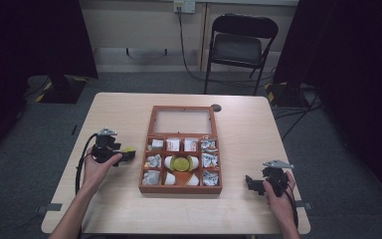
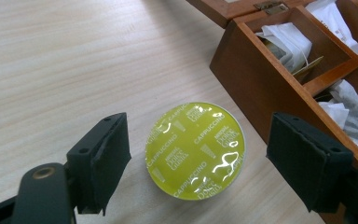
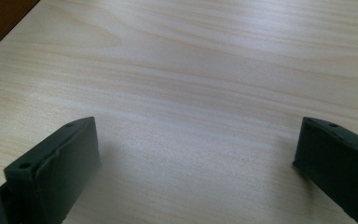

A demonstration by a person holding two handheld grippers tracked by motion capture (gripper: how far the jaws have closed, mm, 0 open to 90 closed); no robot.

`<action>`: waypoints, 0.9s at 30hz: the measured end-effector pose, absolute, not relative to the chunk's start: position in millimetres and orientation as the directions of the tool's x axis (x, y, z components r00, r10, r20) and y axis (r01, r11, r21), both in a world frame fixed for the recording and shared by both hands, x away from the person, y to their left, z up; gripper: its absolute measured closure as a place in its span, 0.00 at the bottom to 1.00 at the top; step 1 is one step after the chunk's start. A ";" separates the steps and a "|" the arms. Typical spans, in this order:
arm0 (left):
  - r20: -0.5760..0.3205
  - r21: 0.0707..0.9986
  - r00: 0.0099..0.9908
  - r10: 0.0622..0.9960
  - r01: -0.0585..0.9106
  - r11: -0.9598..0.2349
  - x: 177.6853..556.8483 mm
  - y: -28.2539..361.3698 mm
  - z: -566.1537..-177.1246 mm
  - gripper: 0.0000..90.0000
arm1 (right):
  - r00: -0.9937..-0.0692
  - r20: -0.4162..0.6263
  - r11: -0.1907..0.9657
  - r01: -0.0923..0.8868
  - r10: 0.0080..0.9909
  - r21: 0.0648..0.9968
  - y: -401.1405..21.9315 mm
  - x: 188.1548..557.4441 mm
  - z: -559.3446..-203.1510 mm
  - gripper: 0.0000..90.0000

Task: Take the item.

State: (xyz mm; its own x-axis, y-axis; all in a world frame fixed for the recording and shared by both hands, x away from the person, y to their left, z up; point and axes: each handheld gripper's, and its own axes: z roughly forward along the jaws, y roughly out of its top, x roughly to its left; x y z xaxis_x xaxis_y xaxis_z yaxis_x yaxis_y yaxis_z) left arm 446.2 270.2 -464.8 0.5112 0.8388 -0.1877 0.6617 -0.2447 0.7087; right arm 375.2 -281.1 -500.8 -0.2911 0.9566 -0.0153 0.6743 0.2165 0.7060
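Two grippers are in your hands, one on each side of the wooden box [image 1: 180, 187]. Your left gripper [image 2: 198, 158] sits just beside the box's left wall, and its jaws stand apart with the yellow-green capsule [image 2: 195, 150] resting between them on the table [image 2: 51, 70]. Neither pad presses on the capsule: there is a narrow gap at the one side and a wider one at the other, so the capsule is released and lies on its own, foil lid up. The foil reads "Cappuccino". From your left gripper, the box wall stands right behind the capsule, and the nearest compartments beyond it hold white paper sachets [image 2: 286, 39].

In the high view your left gripper [image 1: 124, 155] is level with the box's middle row, where a second yellow-green capsule [image 1: 181, 163] lies among white ones.

Your right gripper [image 3: 193, 158] is well apart from the box, out on bare table, jaws wide and nothing between them.
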 end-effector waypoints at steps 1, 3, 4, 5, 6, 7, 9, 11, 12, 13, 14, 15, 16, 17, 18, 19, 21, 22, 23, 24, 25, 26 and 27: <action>-0.187 0.709 0.512 0.838 0.661 -0.246 446.0 270.6 -464.6 0.23 | -0.291 -0.015 0.216 0.674 0.957 0.706 -281.1 375.1 -500.8 0.00; -0.191 0.709 0.510 0.839 0.663 -0.241 445.1 270.9 -463.8 0.23 | -0.291 -0.015 0.216 0.674 0.957 0.706 -281.1 375.2 -500.8 0.00; -0.191 0.711 0.509 0.839 0.661 -0.239 444.4 271.1 -462.8 0.23 | -0.291 -0.015 0.216 0.674 0.957 0.706 -281.1 375.2 -500.8 0.00; -0.193 0.715 0.506 0.840 0.659 -0.233 443.4 271.2 -461.3 0.23 | -0.291 -0.015 0.216 0.675 0.957 0.706 -281.1 375.2 -500.8 0.00; -0.195 0.718 0.504 0.841 0.658 -0.228 442.5 270.9 -460.2 0.23 | -0.292 -0.016 0.218 0.673 0.956 0.706 -281.3 375.3 -500.8 0.00; -0.195 0.722 0.507 0.840 0.654 -0.227 441.5 271.1 -458.9 0.23 | -0.292 -0.016 0.217 0.674 0.956 0.706 -281.2 375.3 -500.8 0.00; -0.193 0.723 0.507 0.840 0.652 -0.228 439.1 271.8 -456.7 0.23 | -0.292 -0.016 0.217 0.674 0.956 0.706 -281.2 375.3 -500.8 0.00; -0.187 0.726 0.512 0.838 0.647 -0.233 436.0 272.8 -455.0 0.23 | -0.293 -0.015 0.218 0.674 0.956 0.706 -281.3 375.3 -500.8 0.00; -0.171 0.727 0.520 0.837 0.640 -0.249 433.5 273.2 -453.7 0.23 | -0.292 -0.016 0.218 0.674 0.956 0.706 -281.3 375.3 -500.8 0.00; -0.166 0.726 0.518 0.839 0.640 -0.252 431.6 273.2 -452.8 0.23 | -0.292 -0.016 0.218 0.674 0.956 0.706 -281.3 375.3 -500.8 0.00; -0.158 0.725 0.525 0.836 0.637 -0.263 428.9 275.4 -451.1 0.23 | -0.293 -0.016 0.218 0.674 0.956 0.706 -281.3 375.3 -500.8 0.00; -0.159 0.727 0.530 0.833 0.634 -0.265 427.3 277.1 -449.9 0.23 | -0.292 -0.016 0.218 0.674 0.956 0.706 -281.3 375.3 -500.8 0.00; -0.152 0.731 0.523 0.839 0.631 -0.261 424.1 279.4 -448.0 0.23 | -0.292 -0.016 0.218 0.674 0.956 0.706 -281.2 375.3 -500.8 0.00; -0.148 0.731 0.519 0.842 0.630 -0.261 422.2 280.9 -446.8 0.23 | -0.292 -0.016 0.217 0.674 0.956 0.706 -281.2 375.3 -500.8 0.00; -0.144 0.734 0.521 0.841 0.626 -0.263 419.6 284.1 -445.3 0.23 | -0.292 -0.016 0.218 0.674 0.956 0.706 -281.3 375.3 -500.8 0.00; -0.142 0.733 0.521 0.842 0.626 -0.265 418.0 285.9 -444.6 0.23 | -0.292 -0.016 0.218 0.674 0.956 0.706 -281.3 375.3 -500.8 0.00; -0.132 0.735 0.516 0.846 0.624 -0.265 413.7 289.6 -443.5 0.23 | -0.292 -0.016 0.218 0.674 0.956 0.706 -281.2 375.3 -500.8 0.00; -0.141 0.735 0.509 0.849 0.628 -0.255 410.2 291.6 -442.1 0.23 | -0.292 -0.016 0.218 0.674 0.956 0.706 -281.3 375.3 -500.8 0.00; -0.144 0.739 0.510 0.848 0.626 -0.250 408.1 292.4 -440.8 0.23 | -0.292 -0.016 0.218 0.674 0.956 0.706 -281.3 375.3 -500.8 0.00; -0.135 0.746 0.517 0.845 0.614 -0.257 404.5 292.8 -437.7 0.22 | -0.293 -0.016 0.218 0.674 0.956 0.706 -281.3 375.3 -500.8 0.00; -0.127 0.751 0.519 0.845 0.607 -0.260 402.3 292.6 -435.7 0.22 | -0.292 -0.016 0.218 0.674 0.956 0.706 -281.3 375.3 -500.8 0.00; -0.118 0.755 0.516 0.849 0.602 -0.261 398.5 292.3 -432.8 0.22 | -0.292 -0.016 0.217 0.674 0.956 0.706 -281.2 375.3 -500.8 0.00; -0.116 0.758 0.514 0.850 0.599 -0.258 396.6 292.3 -431.6 0.22 | -0.292 -0.016 0.218 0.674 0.956 0.706 -281.2 375.3 -500.8 0.00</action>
